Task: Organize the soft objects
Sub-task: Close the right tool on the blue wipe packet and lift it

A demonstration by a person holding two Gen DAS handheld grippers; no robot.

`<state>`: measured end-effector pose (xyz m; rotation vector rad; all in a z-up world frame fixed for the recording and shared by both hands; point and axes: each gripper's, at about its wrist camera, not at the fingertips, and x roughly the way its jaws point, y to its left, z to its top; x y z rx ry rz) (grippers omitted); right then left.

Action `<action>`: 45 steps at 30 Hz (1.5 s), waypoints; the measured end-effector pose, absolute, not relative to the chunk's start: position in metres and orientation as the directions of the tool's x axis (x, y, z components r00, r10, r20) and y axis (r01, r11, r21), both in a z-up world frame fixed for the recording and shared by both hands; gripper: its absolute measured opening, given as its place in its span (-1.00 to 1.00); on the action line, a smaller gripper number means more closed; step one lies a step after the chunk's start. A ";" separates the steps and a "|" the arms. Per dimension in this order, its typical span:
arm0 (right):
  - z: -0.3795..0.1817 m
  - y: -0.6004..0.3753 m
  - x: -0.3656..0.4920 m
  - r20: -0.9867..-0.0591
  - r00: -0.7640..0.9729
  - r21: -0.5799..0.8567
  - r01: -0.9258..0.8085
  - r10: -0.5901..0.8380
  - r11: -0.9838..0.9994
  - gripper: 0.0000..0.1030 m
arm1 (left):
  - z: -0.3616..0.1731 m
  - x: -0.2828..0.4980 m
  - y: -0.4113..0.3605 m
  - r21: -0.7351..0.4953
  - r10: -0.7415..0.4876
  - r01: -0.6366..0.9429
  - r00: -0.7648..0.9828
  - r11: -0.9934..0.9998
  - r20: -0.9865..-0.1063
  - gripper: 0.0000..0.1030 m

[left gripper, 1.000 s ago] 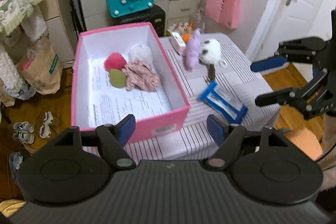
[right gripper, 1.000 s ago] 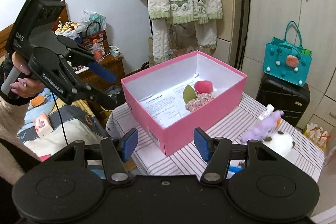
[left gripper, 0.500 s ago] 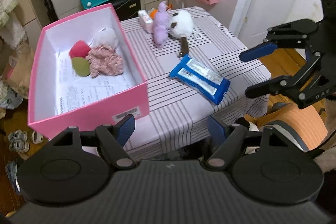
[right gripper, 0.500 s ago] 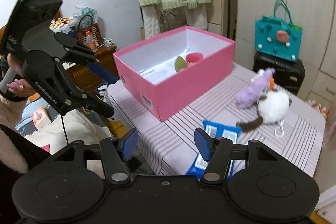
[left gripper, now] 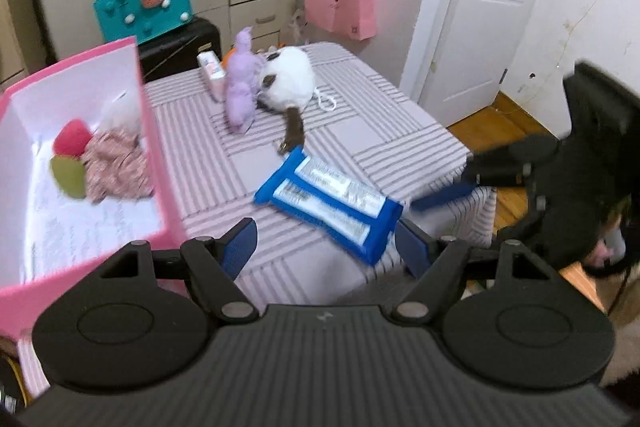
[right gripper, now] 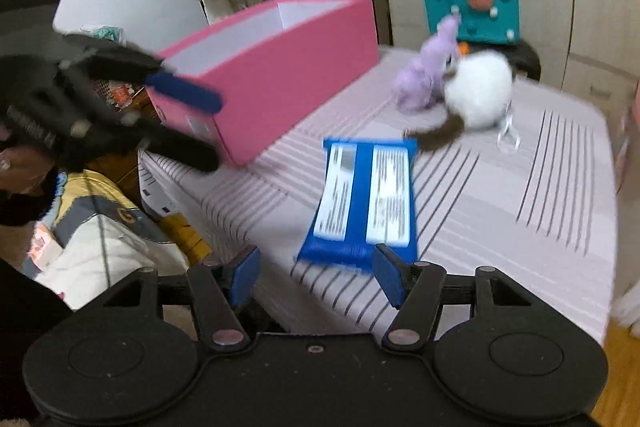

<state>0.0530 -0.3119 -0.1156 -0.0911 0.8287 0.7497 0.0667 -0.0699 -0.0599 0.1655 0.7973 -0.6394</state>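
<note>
The blue packet (right gripper: 366, 201) lies flat near the table's front edge, just ahead of the right gripper (right gripper: 316, 277), whose jaws have just been opening and stand spread with nothing between them, likely lining up a grasp. The left gripper (left gripper: 326, 247) is spread and empty too. Beyond, a purple plush (left gripper: 240, 89) and a white plush (left gripper: 290, 81) touch; the pink box (left gripper: 154, 131) already holds soft items. The table (left gripper: 380, 131) wears a striped cloth in a cluttered bedroom
</note>
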 end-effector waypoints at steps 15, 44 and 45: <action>-0.142 -0.312 0.070 -0.686 0.364 0.314 -0.632 0.629 0.708 0.30 | -0.099 0.141 -0.116 -0.039 -0.389 0.538 0.556 0.842 -0.734 0.38; -0.143 -0.328 0.094 -0.688 0.551 0.198 -0.484 0.472 0.853 0.37 | -0.130 0.163 -0.101 -0.351 -0.503 0.417 0.345 0.839 -0.793 0.04; -0.143 -0.329 0.094 -0.686 0.564 0.185 -0.475 0.459 0.860 0.37 | -0.131 0.163 -0.101 -0.351 -0.500 0.411 0.348 0.841 -0.793 0.04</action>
